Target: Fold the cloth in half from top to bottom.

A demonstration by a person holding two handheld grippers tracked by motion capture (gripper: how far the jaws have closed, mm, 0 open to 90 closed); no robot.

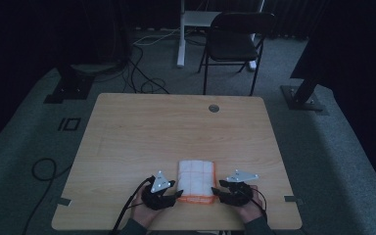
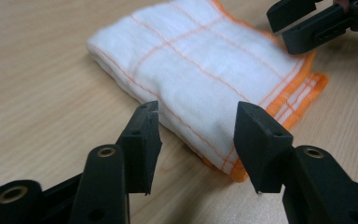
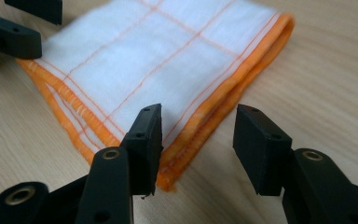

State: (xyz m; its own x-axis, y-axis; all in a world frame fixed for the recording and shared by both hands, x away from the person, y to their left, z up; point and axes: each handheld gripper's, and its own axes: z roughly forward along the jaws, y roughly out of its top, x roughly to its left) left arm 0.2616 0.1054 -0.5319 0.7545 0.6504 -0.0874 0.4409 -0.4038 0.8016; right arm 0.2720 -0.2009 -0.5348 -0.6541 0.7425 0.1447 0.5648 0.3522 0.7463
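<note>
Item: folded cloth (image 1: 196,181), lying at the table's (image 1: 176,127) near edge. We are flanking it, left gripper (image 2: 196,140) and right gripper (image 3: 198,144) both spread, gripping nothing. Next, likely: pinching the near corners squarely.

A light wooden table (image 1: 137,132) with a round grommet (image 1: 214,108) near its far edge carries a folded white cloth (image 1: 196,179) with orange trim, lying near the near edge.

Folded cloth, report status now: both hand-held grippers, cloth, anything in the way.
Left hand-held gripper open at cloth's near corner; right hand-held gripper open at the other. Folded cloth flat on table, not gripped. Nothing in the way.
</note>
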